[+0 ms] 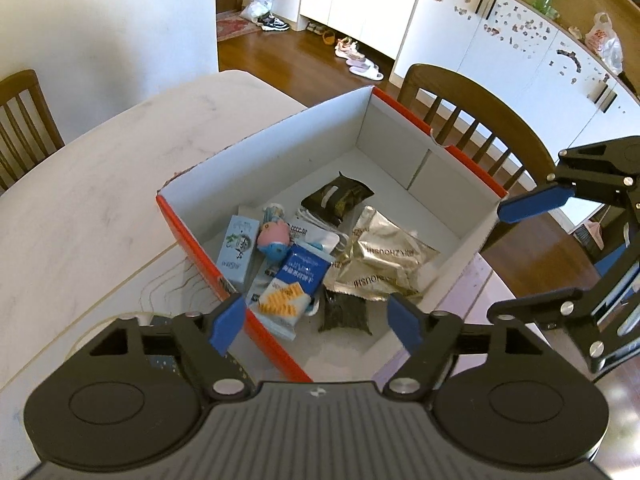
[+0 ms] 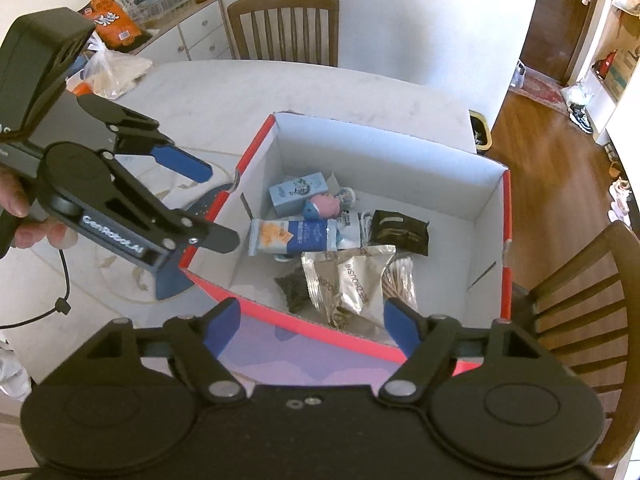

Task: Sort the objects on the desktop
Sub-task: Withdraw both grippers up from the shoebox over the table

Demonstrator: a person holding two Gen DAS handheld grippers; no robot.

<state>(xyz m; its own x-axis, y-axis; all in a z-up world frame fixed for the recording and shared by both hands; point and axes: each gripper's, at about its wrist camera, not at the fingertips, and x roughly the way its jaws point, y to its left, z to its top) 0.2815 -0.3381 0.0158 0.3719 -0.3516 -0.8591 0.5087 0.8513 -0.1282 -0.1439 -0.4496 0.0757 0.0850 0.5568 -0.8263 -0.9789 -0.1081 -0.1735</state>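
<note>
**Box filled, both claws empty above the table**

A red-edged cardboard box [image 1: 400, 128] sits on a pale marble-look table [image 1: 100, 184], holding what appears to be the whole of the sorted clutter. Against its near-left wall lie a light blue carton [image 1: 239, 249] and a small pink figurine [image 1: 274, 236]; beside them lies a blue-and-white cracker packet [image 1: 294, 284], partly covering some white packaging. Two silver foil pouches [image 1: 384, 260] overlap toward the right, with a dark camouflage-patterned packet [image 1: 338, 196] farther back and a dark green packet [image 1: 346, 314] nearest the camera. The right wrist view also shows a clear bag of cotton swabs [image 2: 400, 280] tucked beside the foil pouches.

The left gripper [image 1: 318, 322] hovers over the box's near corner, its blue-padded fingers spread wide and holding nothing. The right gripper [image 2: 314, 322] hangs just above the near wall on its own side, jaws likewise spread and empty. A hand [image 2: 24, 216] grips the left tool's handle at the frame's edge.

Judging by the bare tabletop around the box, the collecting stage looks finished or nearly so; no loose object is visible within reach in either view, though a patterned mat lies partly under the box and the table's near edge is hidden behind the tools. The next move calls for a check of that hidden near side for anything missed. If something turns up, a spread claw must drop over it, close, and carry it clear of the cardboard wall before release.
</note>
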